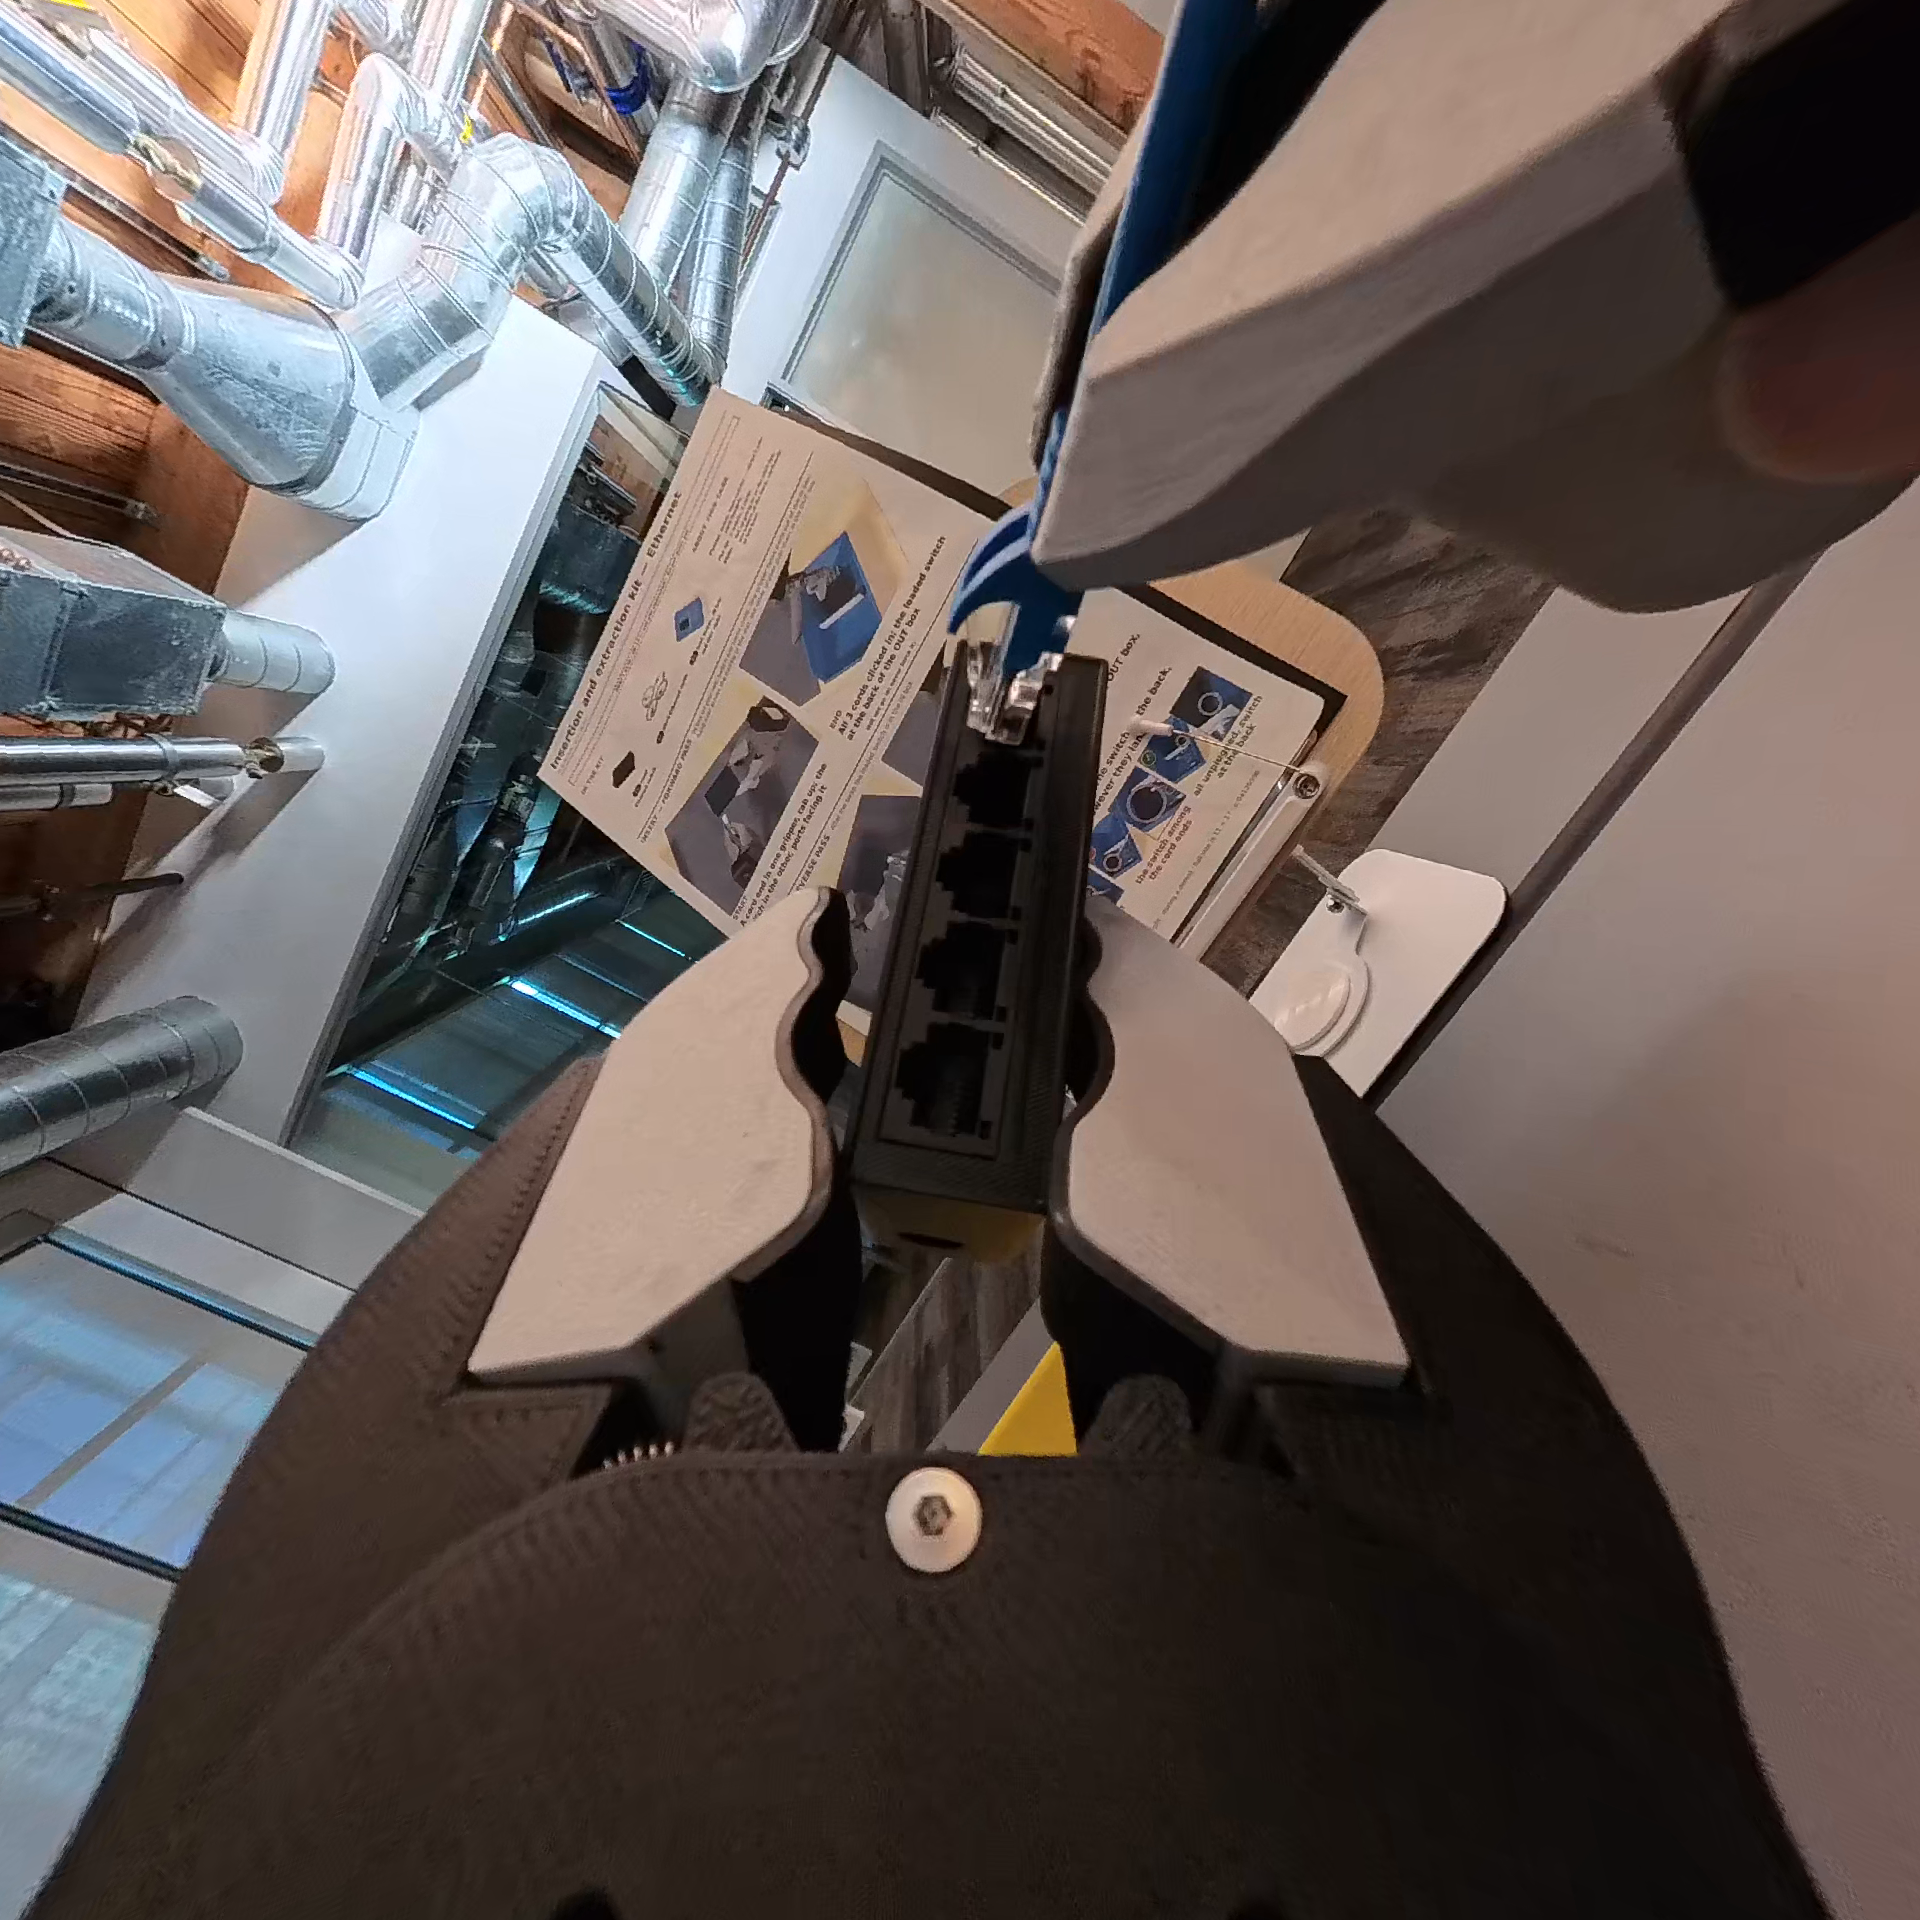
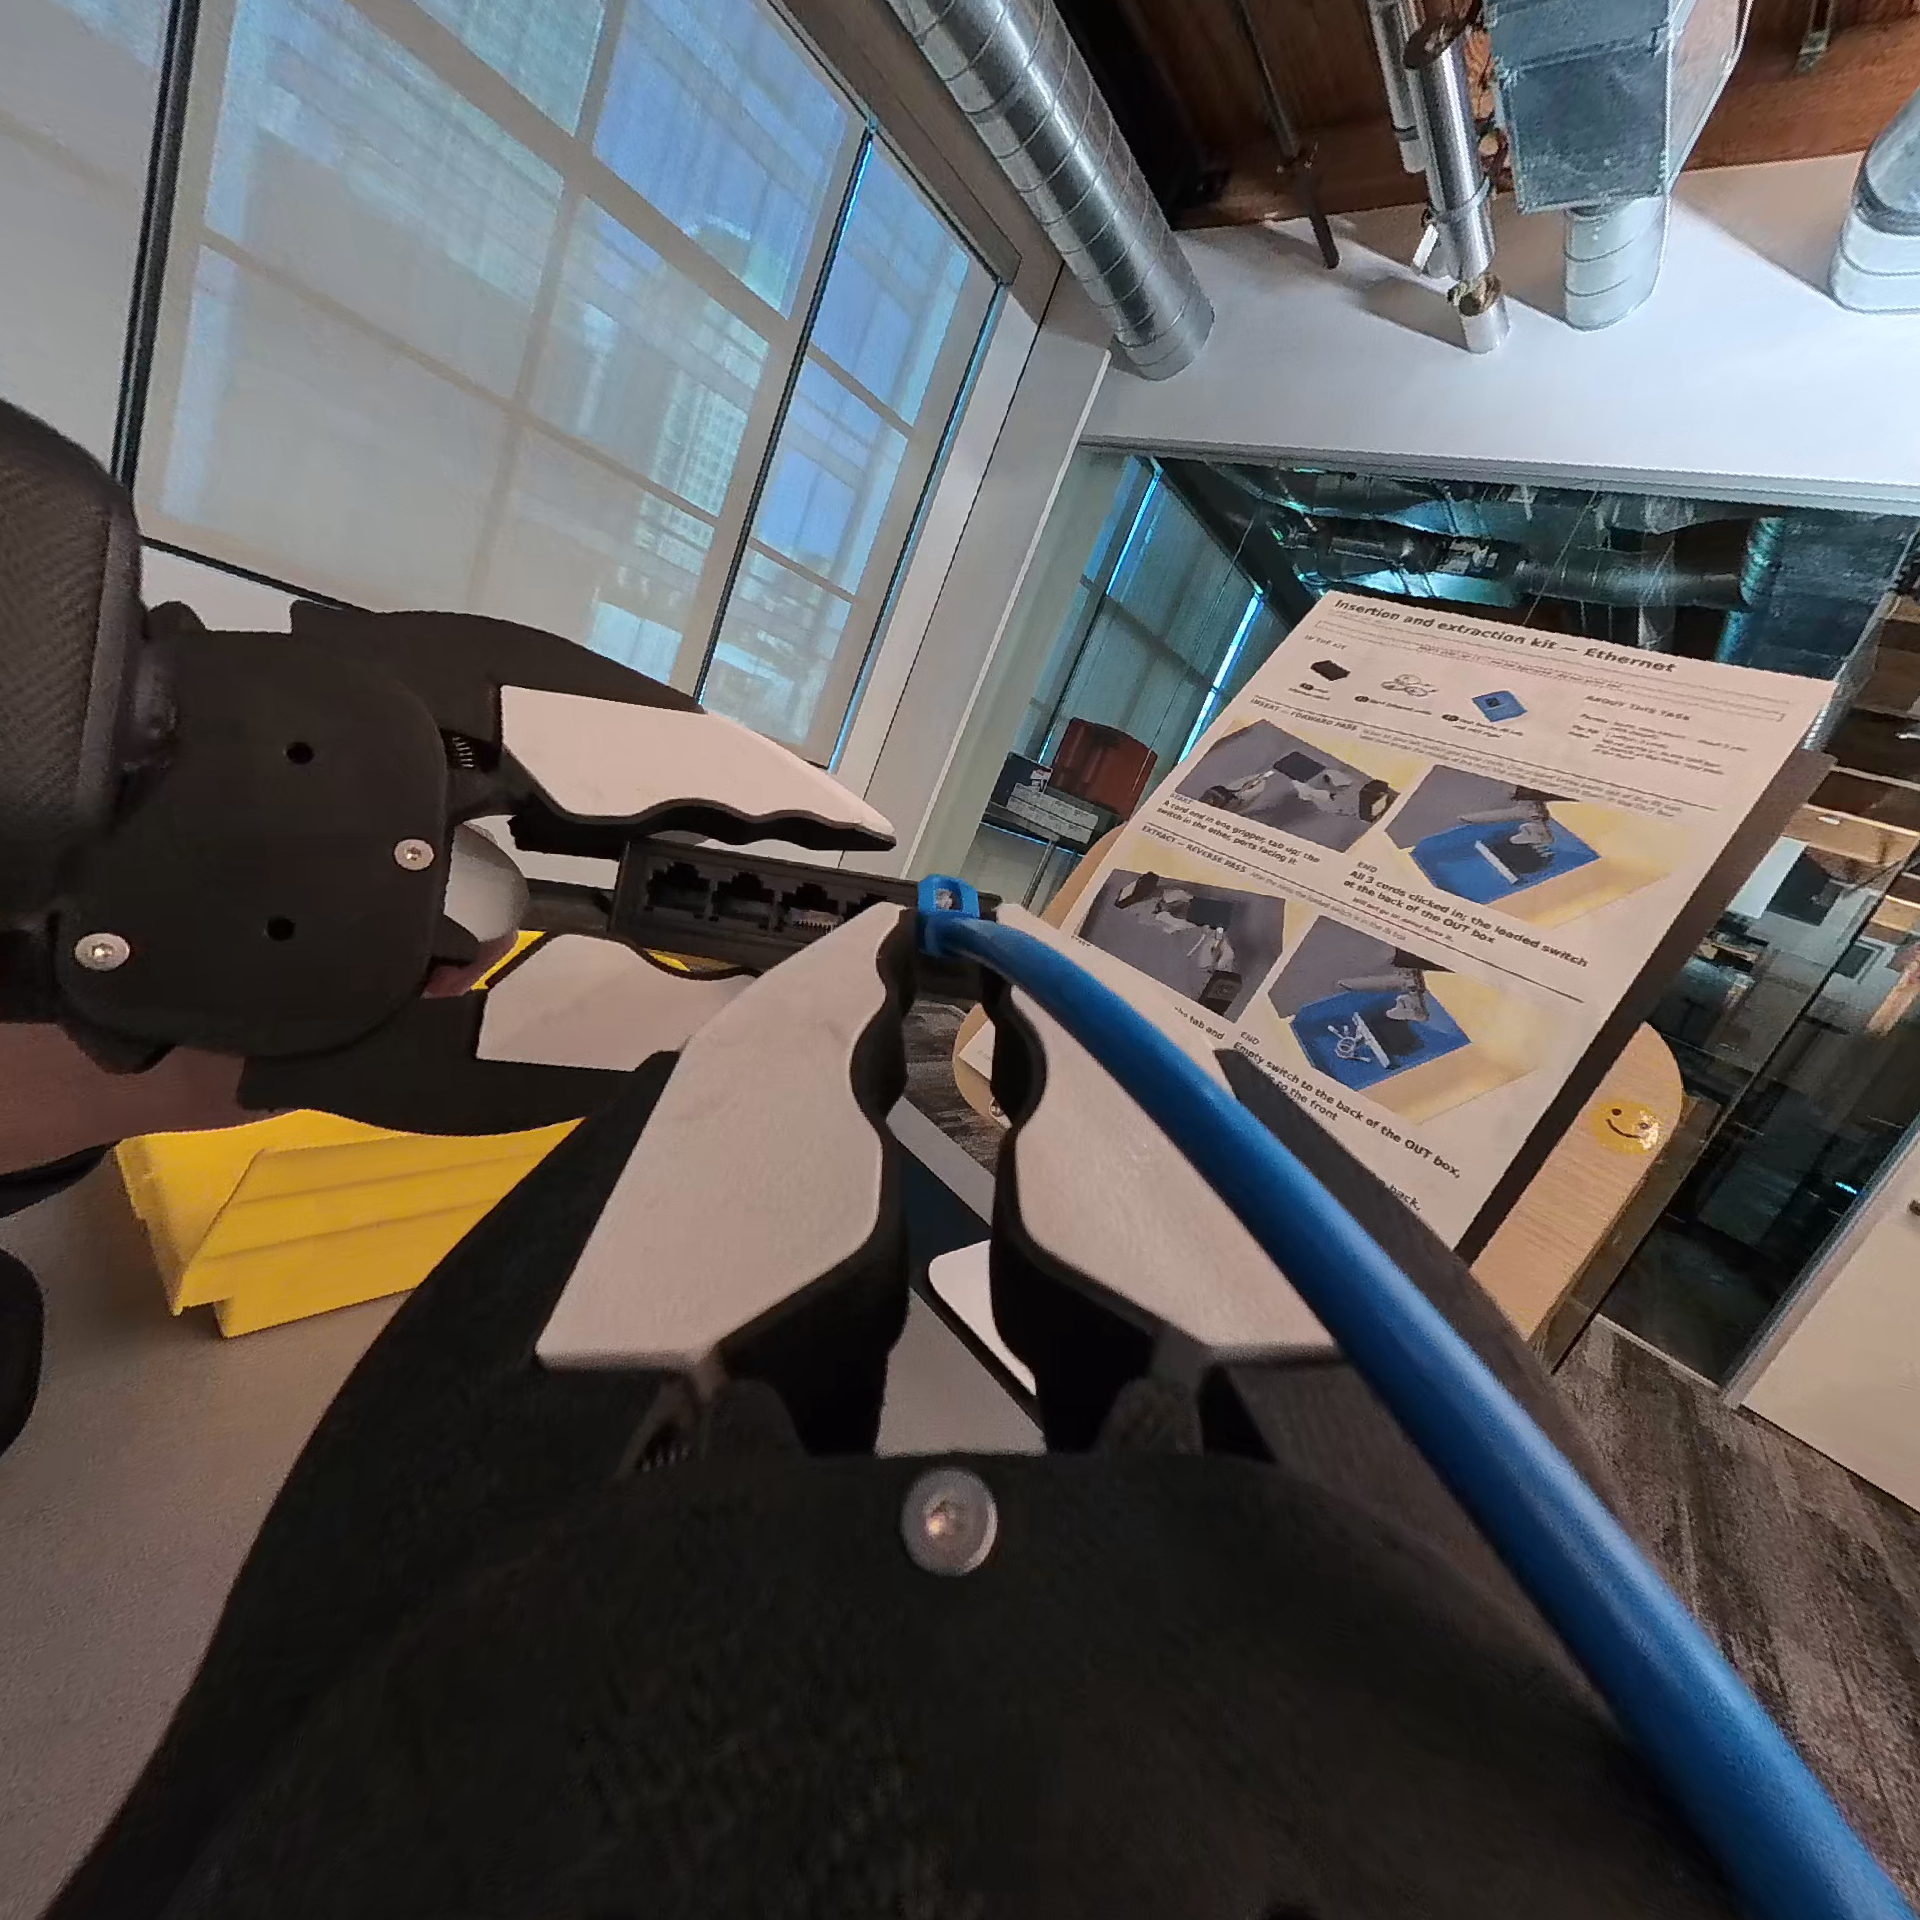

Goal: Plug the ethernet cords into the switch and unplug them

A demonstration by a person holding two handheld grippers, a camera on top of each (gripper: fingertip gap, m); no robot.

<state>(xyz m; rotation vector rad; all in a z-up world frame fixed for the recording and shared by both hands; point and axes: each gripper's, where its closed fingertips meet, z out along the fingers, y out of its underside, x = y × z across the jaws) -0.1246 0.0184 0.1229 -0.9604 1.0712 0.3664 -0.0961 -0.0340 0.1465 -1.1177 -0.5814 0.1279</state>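
My left gripper is shut on the black switch, holding it in the air with its row of ports facing the camera. My right gripper is shut on the plug end of a blue ethernet cord. In the left wrist view the right gripper comes in from the upper right and the cord's clear plug sits at the switch's farthest port. How deep the plug sits I cannot tell. In the right wrist view the switch lies between the left gripper's fingers. The other ports look empty.
A printed instruction sheet stands on a wooden board behind the switch; it also shows in the left wrist view. A yellow box sits on the grey table below the left gripper. Windows and ceiling ducts lie beyond. Tip to tip, the grippers are about 7 cm apart.
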